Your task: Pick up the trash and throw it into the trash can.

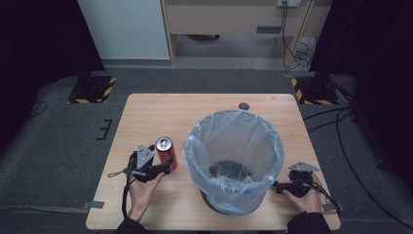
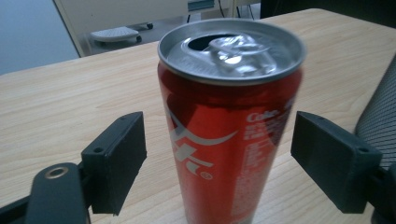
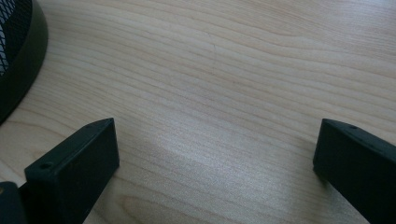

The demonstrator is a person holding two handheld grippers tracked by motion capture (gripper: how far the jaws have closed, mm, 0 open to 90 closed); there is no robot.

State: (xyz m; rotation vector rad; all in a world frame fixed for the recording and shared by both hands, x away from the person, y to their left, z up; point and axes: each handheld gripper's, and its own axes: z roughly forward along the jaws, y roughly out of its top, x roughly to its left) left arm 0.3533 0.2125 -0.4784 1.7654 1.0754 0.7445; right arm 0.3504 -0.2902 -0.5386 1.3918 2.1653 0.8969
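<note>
A red soda can [image 1: 165, 151] with an opened silver top stands upright on the wooden table [image 1: 156, 112], left of the bin. My left gripper [image 1: 168, 165] is at the can, its jaws on either side of the can [image 2: 231, 126]. Both pads [image 2: 116, 161] stand a little clear of its sides, so the left gripper [image 2: 219, 158] is open. My right gripper [image 1: 277, 186] rests low on the table at the bin's right, held by a hand. Its jaws [image 3: 215, 168] are wide apart over bare wood with nothing between them.
A black mesh waste bin [image 1: 234, 156] lined with a clear plastic bag stands in the middle of the table, some dark thing at its bottom. Its base edge [image 3: 18, 51] is close to the right gripper. A small dark grommet [image 1: 244, 106] sits near the far edge.
</note>
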